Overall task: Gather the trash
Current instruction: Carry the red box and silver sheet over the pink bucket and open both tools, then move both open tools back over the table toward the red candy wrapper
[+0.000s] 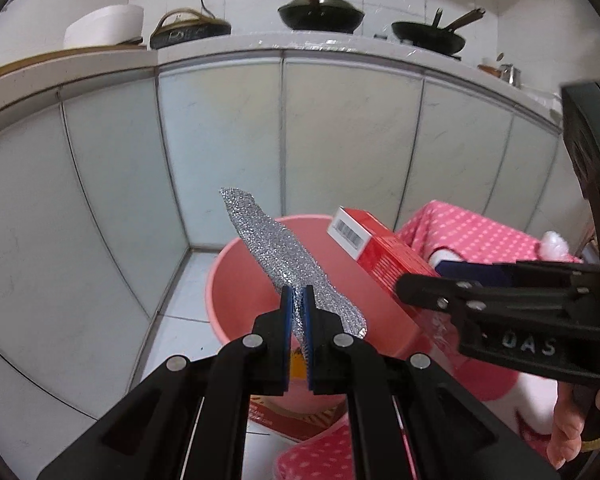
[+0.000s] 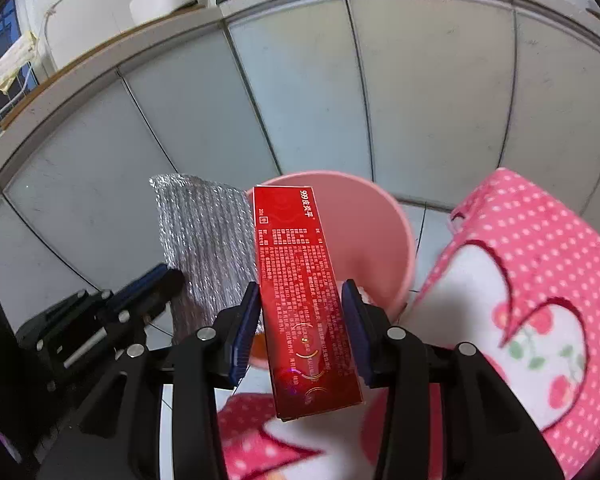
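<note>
My left gripper [image 1: 297, 292] is shut on a silver glittery scouring cloth [image 1: 276, 248], which sticks up and away over a pink bucket [image 1: 236, 280]. To its right, my right gripper [image 1: 408, 280] holds a red box [image 1: 380, 252] with a barcode end, tilted over the bucket's rim. In the right wrist view the right gripper [image 2: 302, 296] is shut on the long red printed box [image 2: 296, 248], its blue pads pressing both sides. The bucket's [image 2: 372, 232] open mouth lies just beyond. The silver cloth [image 2: 204, 232] hangs at the left in the left gripper [image 2: 168, 276].
Pink polka-dot fabric [image 2: 540, 280] lies right of the bucket and below it [image 1: 320, 456]. Pale cabinet doors [image 1: 220, 140] curve behind, under a counter with pans [image 1: 320, 16]. A red and yellow carton [image 1: 300, 420] lies on the white tiled floor by the bucket.
</note>
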